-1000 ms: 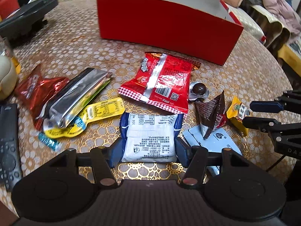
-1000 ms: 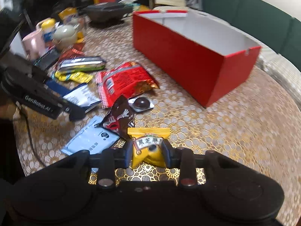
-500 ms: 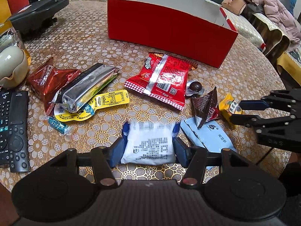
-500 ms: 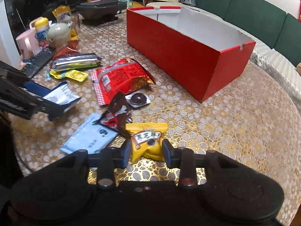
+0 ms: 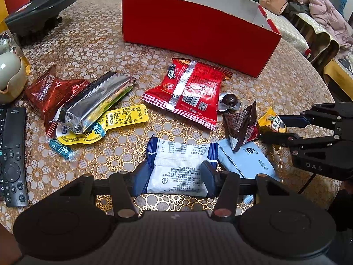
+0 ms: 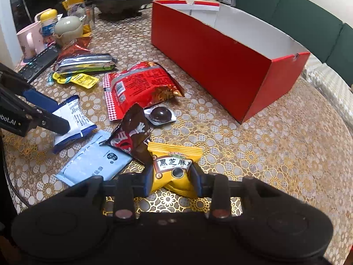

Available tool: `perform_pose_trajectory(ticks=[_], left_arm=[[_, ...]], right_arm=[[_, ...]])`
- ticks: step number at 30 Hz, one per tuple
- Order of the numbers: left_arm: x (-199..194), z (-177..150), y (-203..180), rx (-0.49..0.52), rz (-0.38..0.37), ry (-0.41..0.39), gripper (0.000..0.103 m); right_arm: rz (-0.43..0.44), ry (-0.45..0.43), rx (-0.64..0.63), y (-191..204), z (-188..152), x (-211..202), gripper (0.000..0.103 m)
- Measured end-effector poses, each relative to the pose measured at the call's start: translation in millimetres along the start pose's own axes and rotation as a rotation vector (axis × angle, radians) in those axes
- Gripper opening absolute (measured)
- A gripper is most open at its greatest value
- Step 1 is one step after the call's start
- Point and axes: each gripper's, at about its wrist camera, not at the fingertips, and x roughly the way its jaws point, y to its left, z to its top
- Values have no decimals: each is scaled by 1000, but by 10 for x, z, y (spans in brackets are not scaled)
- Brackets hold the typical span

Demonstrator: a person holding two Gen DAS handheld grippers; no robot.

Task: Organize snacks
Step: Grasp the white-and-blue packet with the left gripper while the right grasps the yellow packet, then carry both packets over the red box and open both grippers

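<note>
Left wrist view shows your left gripper [image 5: 176, 173] with the white and blue packet [image 5: 179, 165] between its fingers [image 5: 141, 174], jaws closing and pads pressing its sides; the packet's long axis runs away from you toward the red box [image 5: 194, 33], its far end fanned out over the table [image 5: 99, 44]. Right wrist view shows your right gripper [image 6: 171, 180] clamped tight on the small yellow packet [image 6: 173, 167], held upright, crimped top edge pointing forward, just beside the brown candy bag [image 6: 132, 135].
</note>
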Motion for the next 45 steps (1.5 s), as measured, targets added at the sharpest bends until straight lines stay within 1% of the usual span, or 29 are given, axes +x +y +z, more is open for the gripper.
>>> perform_pose_trajectory(ticks=[3,5,6,7,9,12,14,15,16,17,19,21,27,33,36,39,45], left_arm=[[-17,-5,11,-5,-8,-4,52],[-6,2,20,-13,-19,5,64],[-1,0,17,-15,-19,6,72],[8,-2,5,-12,-14,8,77],[48,-5,-36,7,-13,23,78],[145,-6,-125,44,21,47,78],[170,6,-165,55,34,41,78],[175,11,-170,54,39,39,76],[170,9,-182,58,52,32,69],[167,8,-190,65,64,28,66],[158,5,-187,70,66,21,60],[144,-2,-164,63,61,9,57],[79,-35,-92,14,43,-10,55],[-107,7,-2,-39,37,-55,55],[-225,80,-2,-46,36,-84,55],[-340,227,-44,-35,37,-120,55],[-489,702,-192,21,42,-197,55]], right_arm=[[-14,-12,32,-9,-16,-41,32],[-4,-18,50,-17,-27,-75,32],[-3,-23,53,-13,-29,-91,32],[-2,-28,57,-11,-29,-109,32],[1,-36,70,-14,-26,-143,32],[4,-43,87,-17,-26,-180,32],[2,-47,93,-17,-26,-200,32],[3,-49,98,-19,-27,-210,32],[5,-50,101,-24,-27,-217,32],[4,-51,103,-27,-28,-224,32],[3,-53,110,-33,-33,-236,32],[3,-53,114,-27,-40,-249,32],[-15,-71,132,-4,-38,-344,32],[-14,-115,157,0,18,-522,32],[-20,-151,164,-14,91,-635,32],[-26,-188,166,-58,202,-745,32],[-55,-240,162,-272,560,-839,32]])
